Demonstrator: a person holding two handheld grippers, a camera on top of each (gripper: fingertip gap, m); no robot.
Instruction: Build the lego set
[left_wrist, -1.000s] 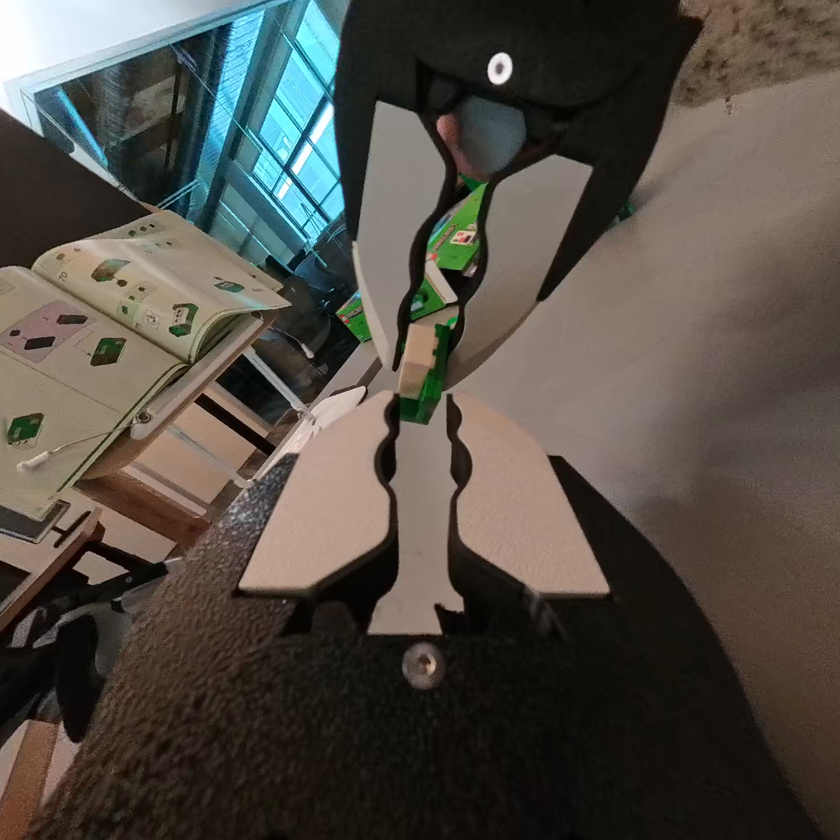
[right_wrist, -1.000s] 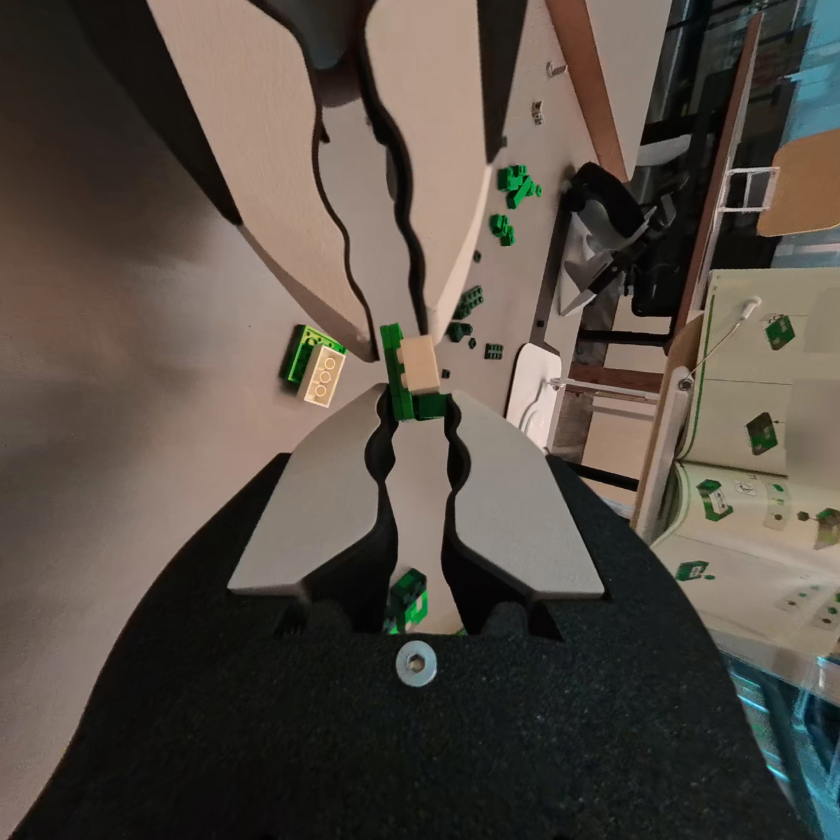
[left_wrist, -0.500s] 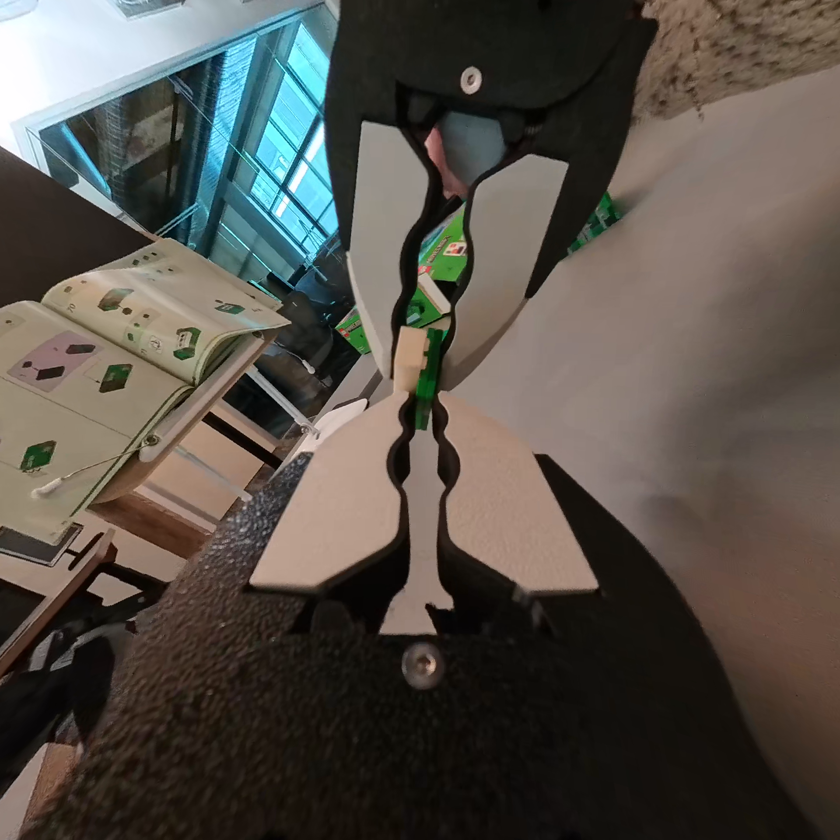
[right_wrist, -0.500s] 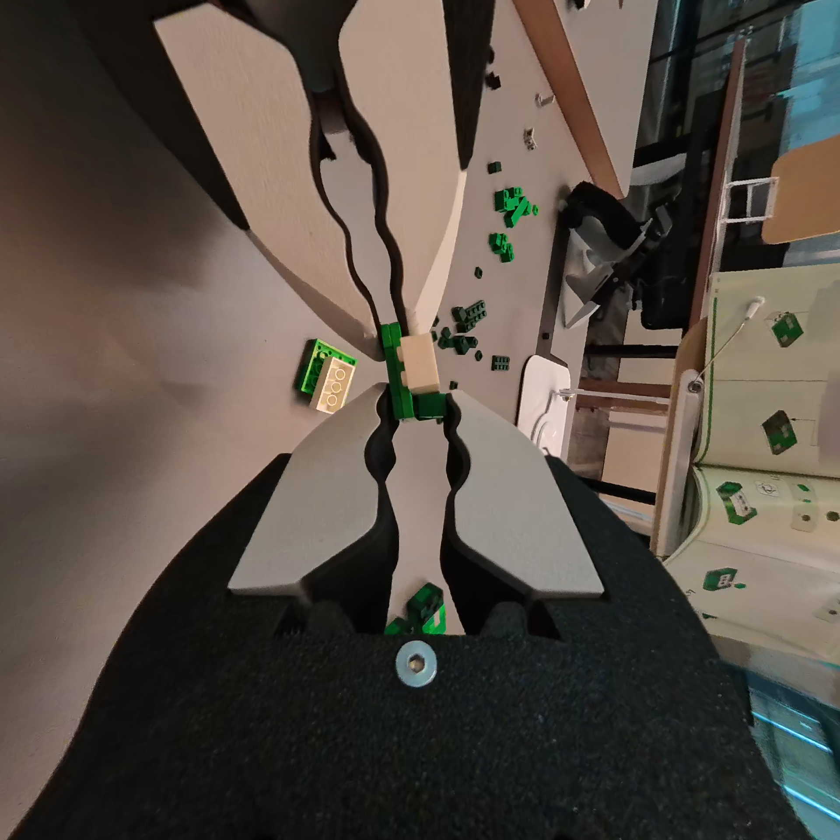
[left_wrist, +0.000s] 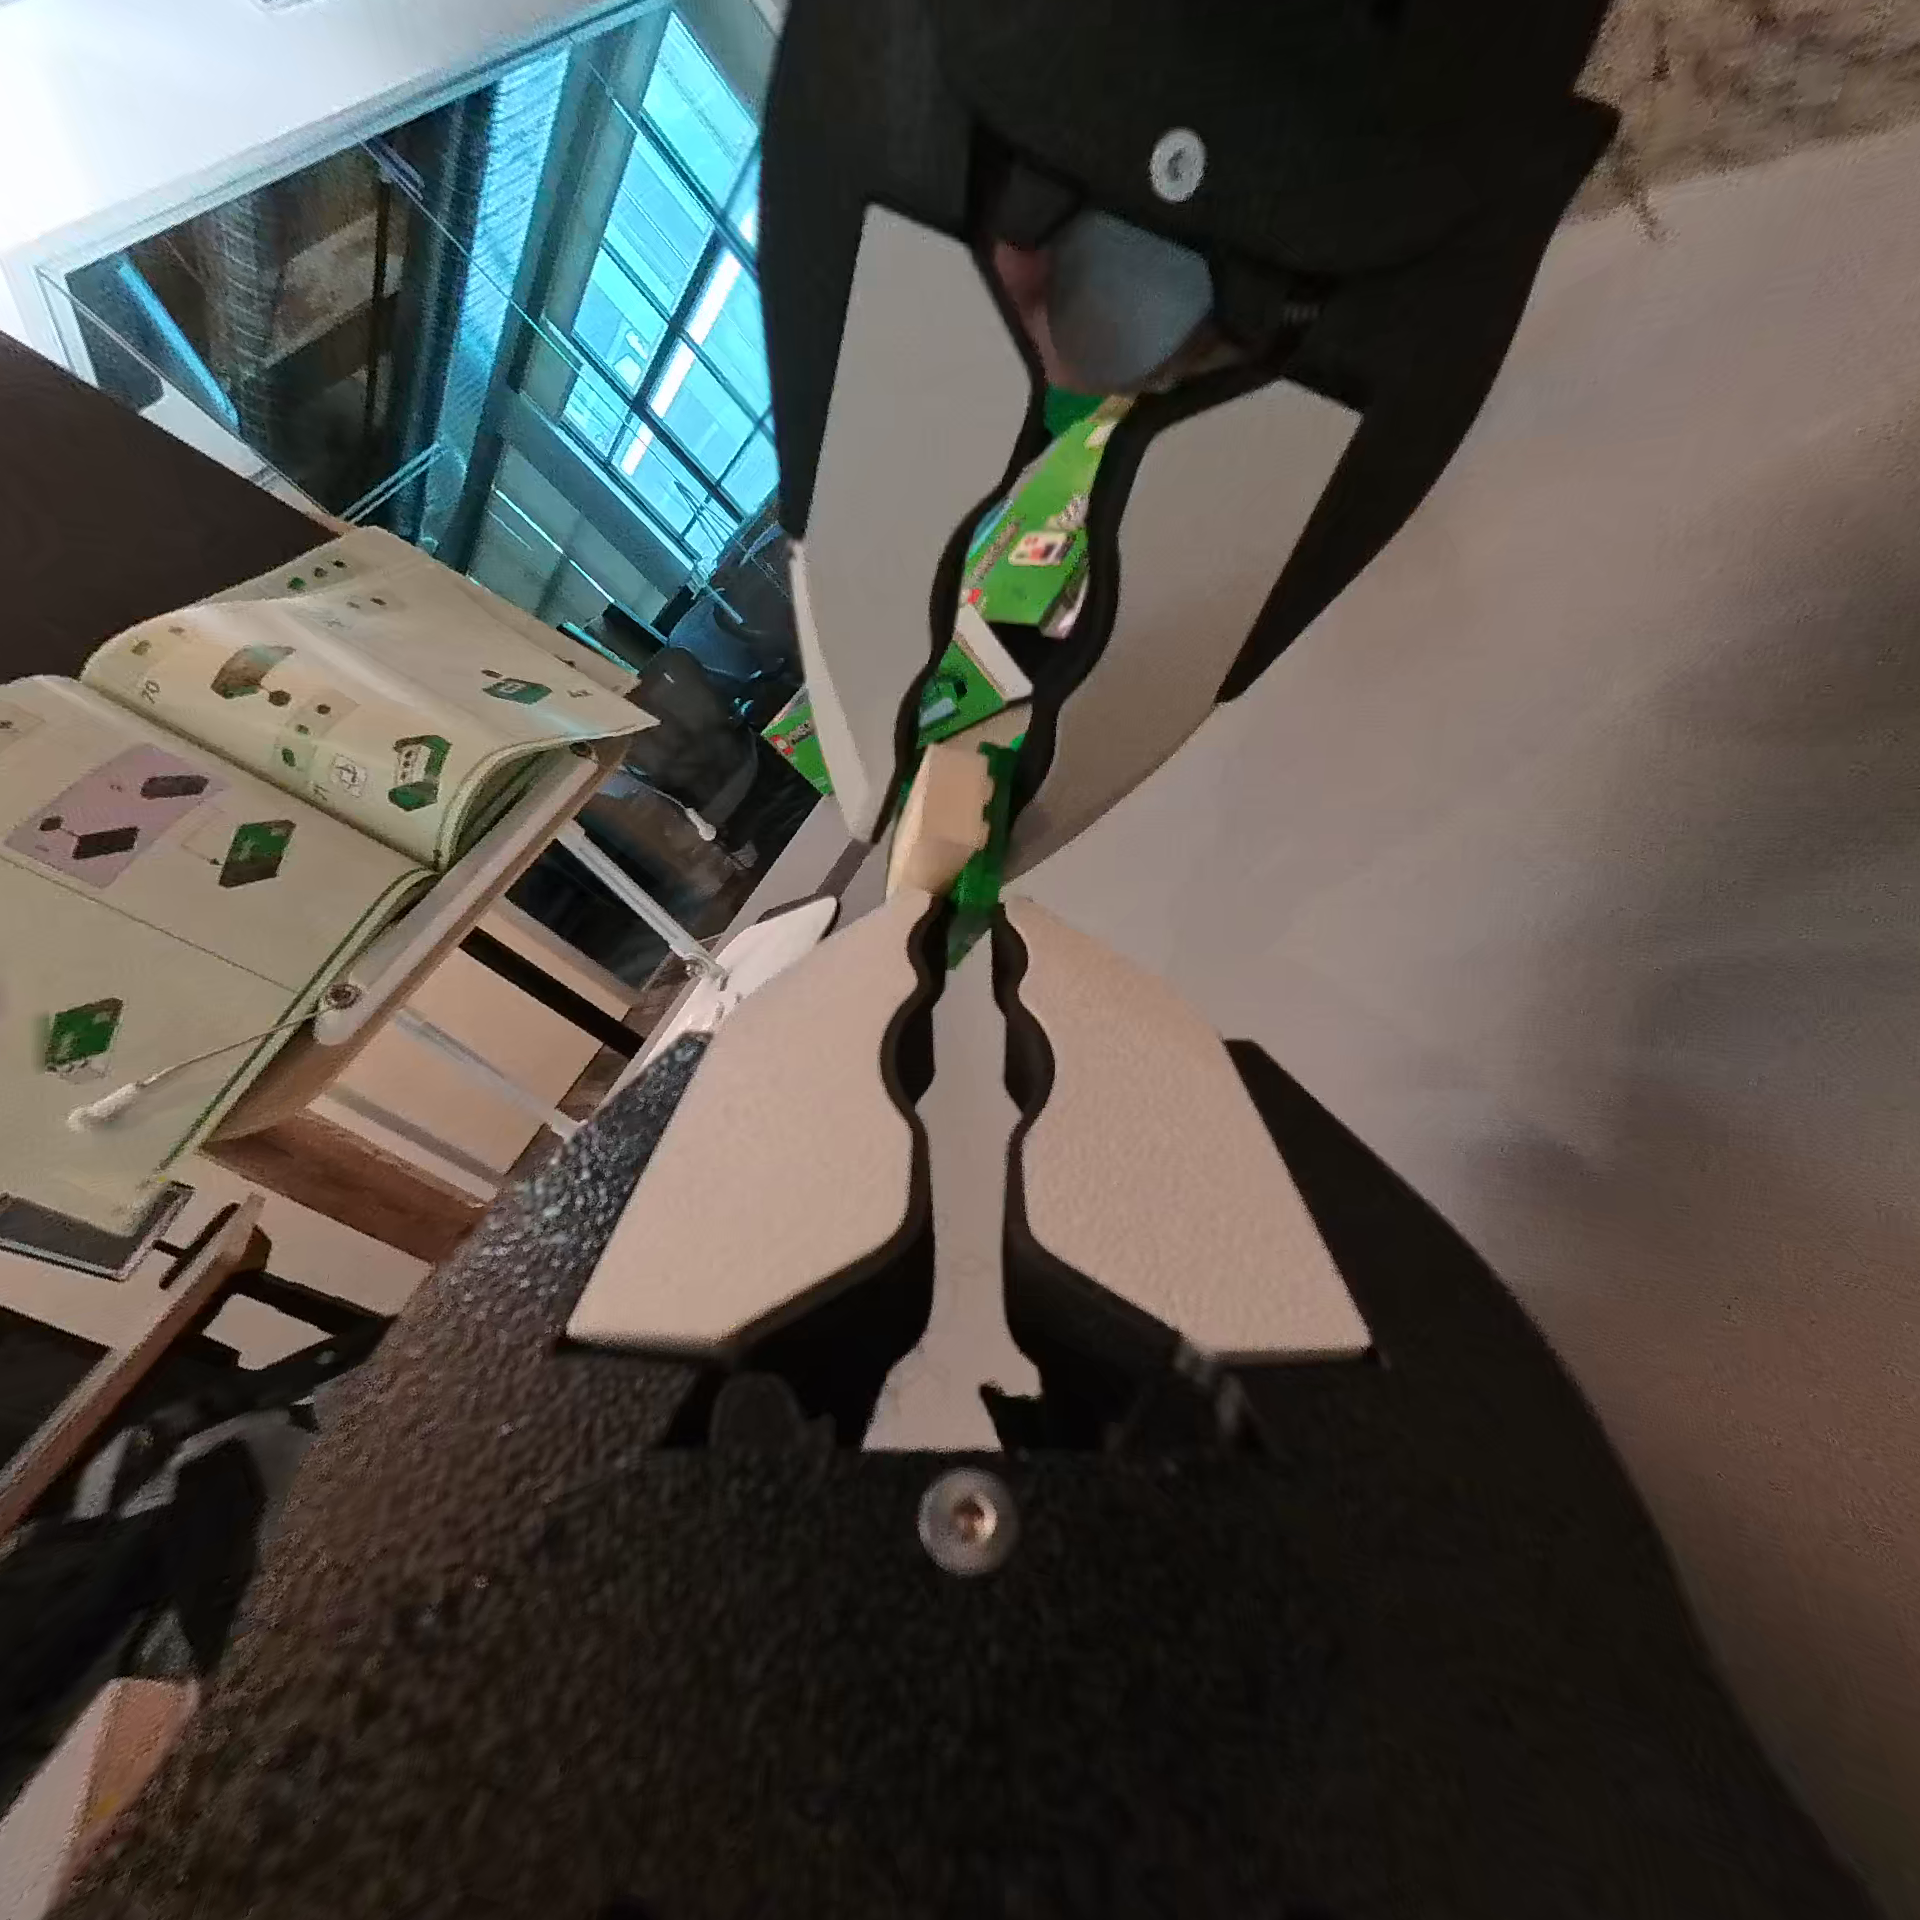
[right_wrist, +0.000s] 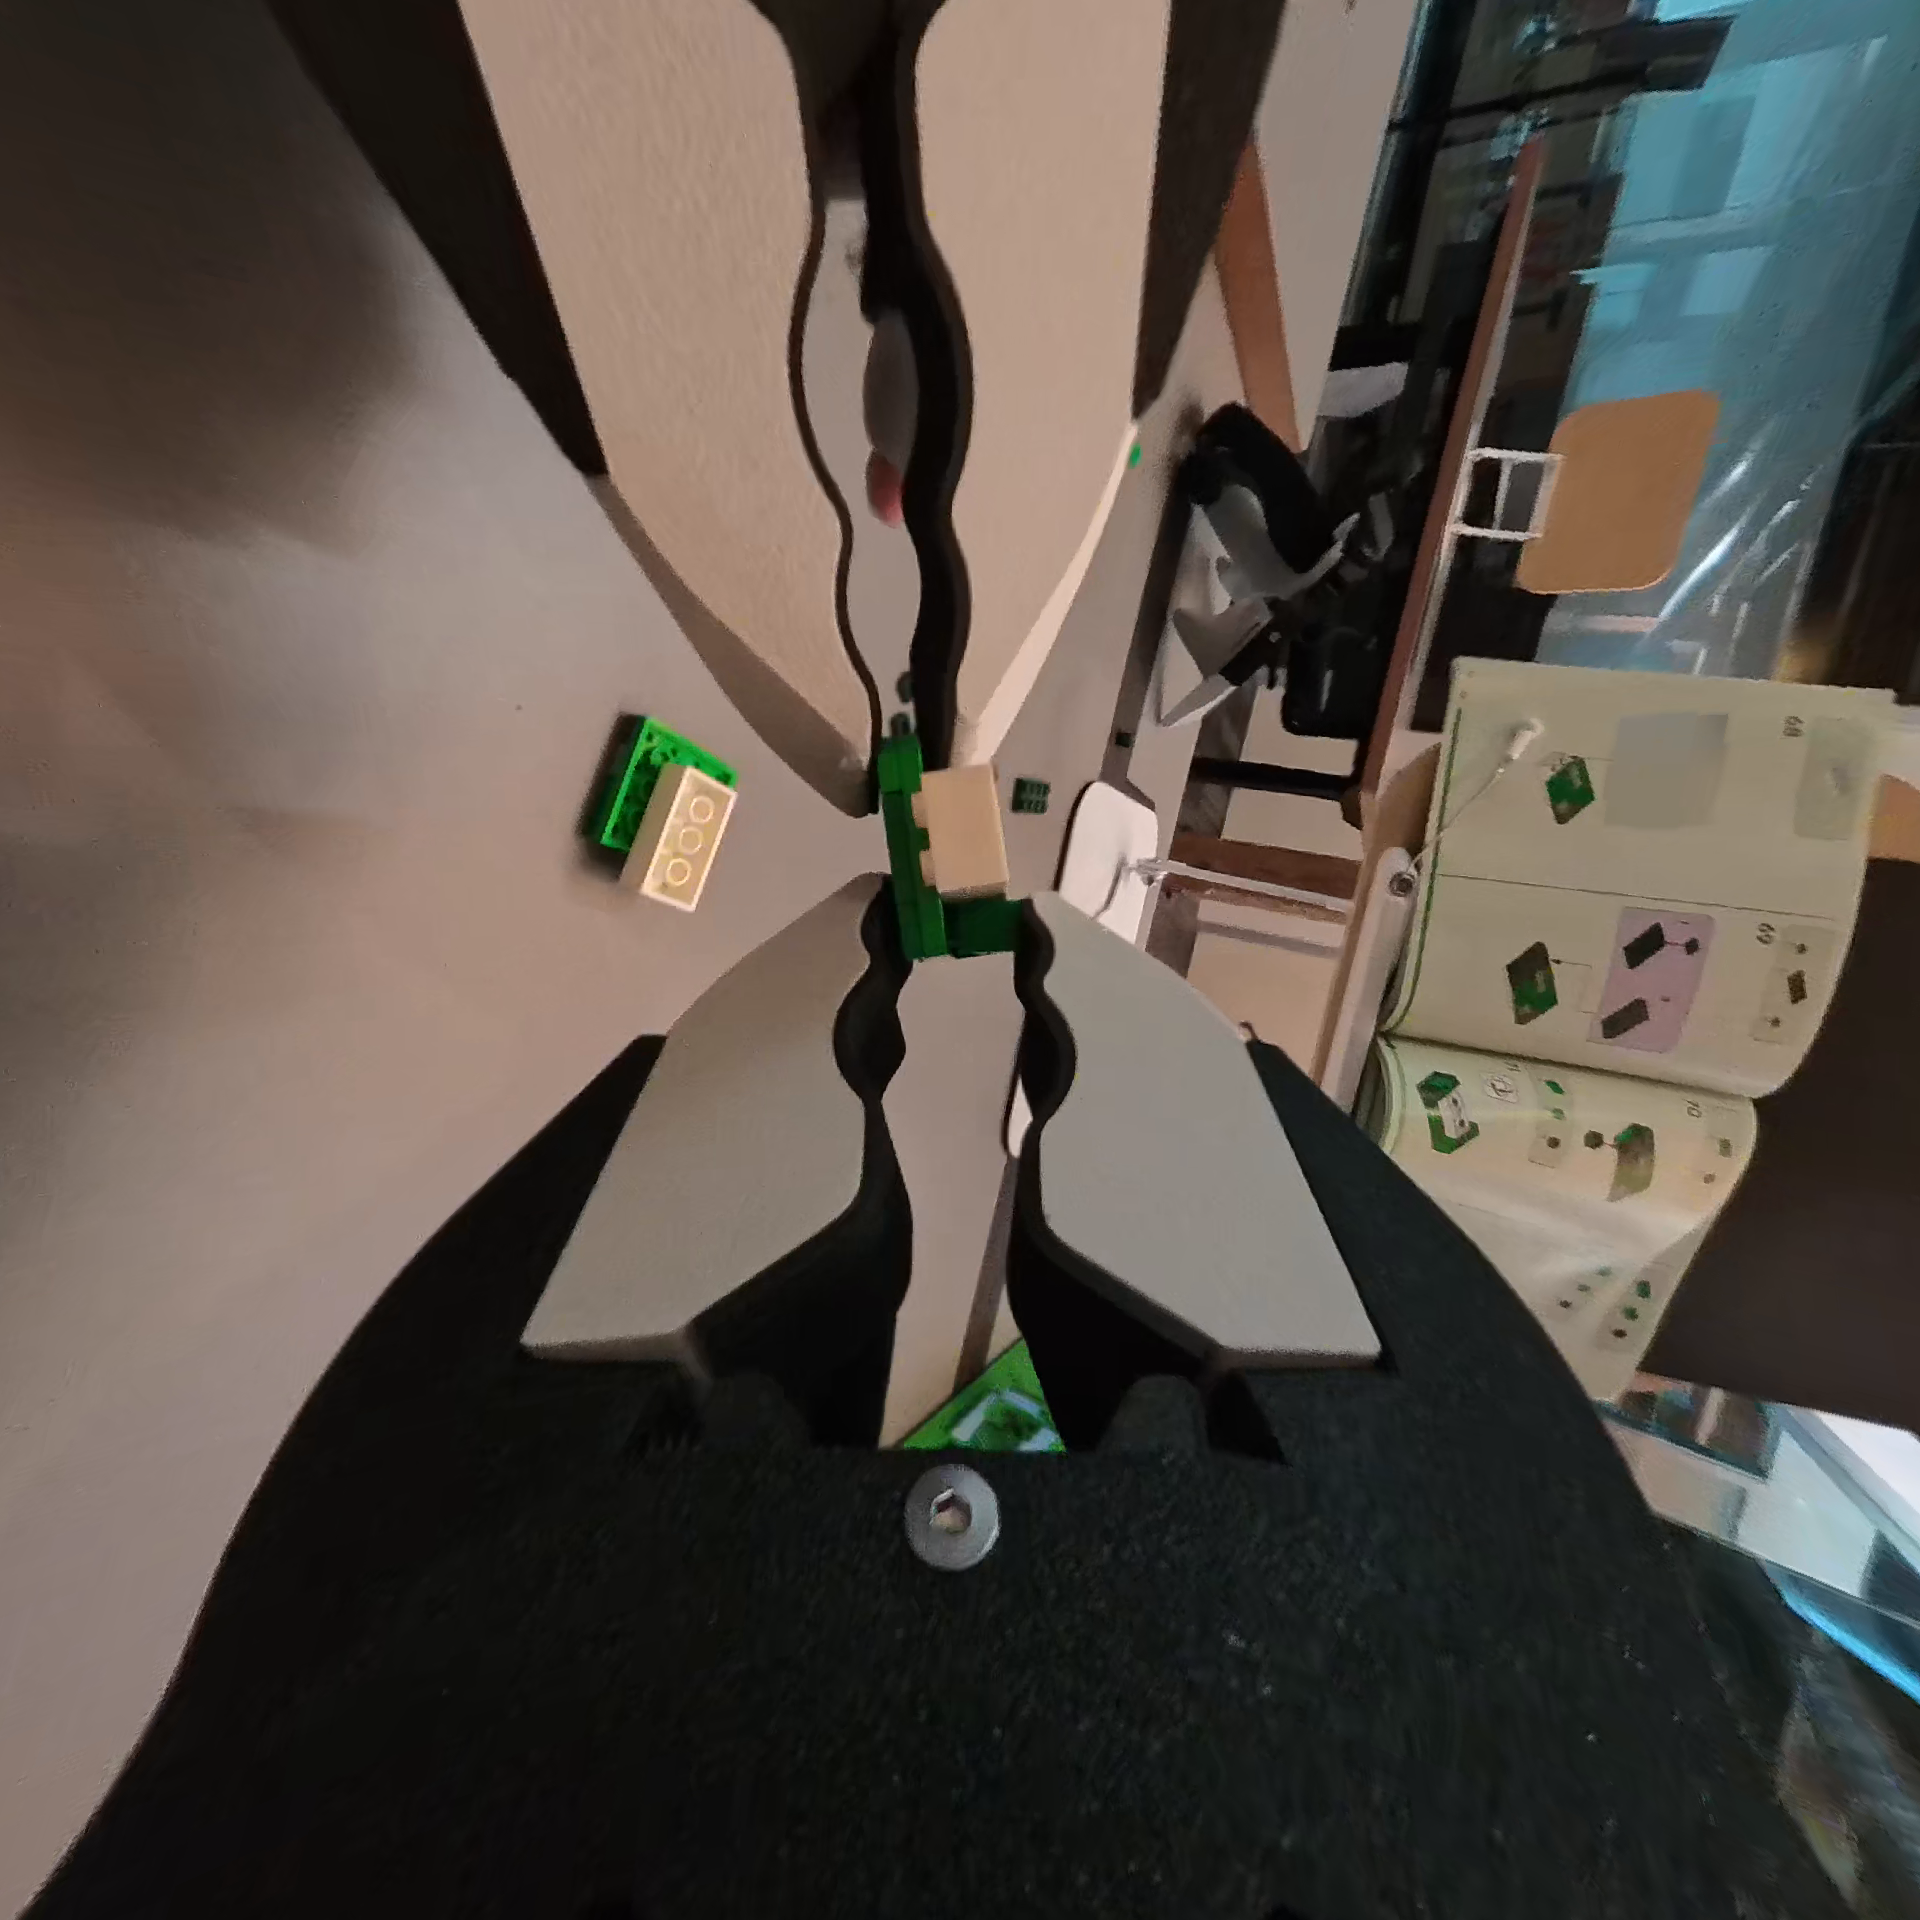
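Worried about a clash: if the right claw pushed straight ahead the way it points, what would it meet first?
Probably the left claw, which faces it tip to tip across the small green and cream lego assembly that both grip. Almost no gap shows between the tips, though depth is unclear.

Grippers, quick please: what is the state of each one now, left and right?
Left gripper: shut on the green plate of the small assembly.
Right gripper: shut on the same assembly, at its green base, below the cream brick.

Item: open instruction booklet (left_wrist: 260, 790), printed page numbers at corners. Green box (left_wrist: 1039, 540): print I cannot read.
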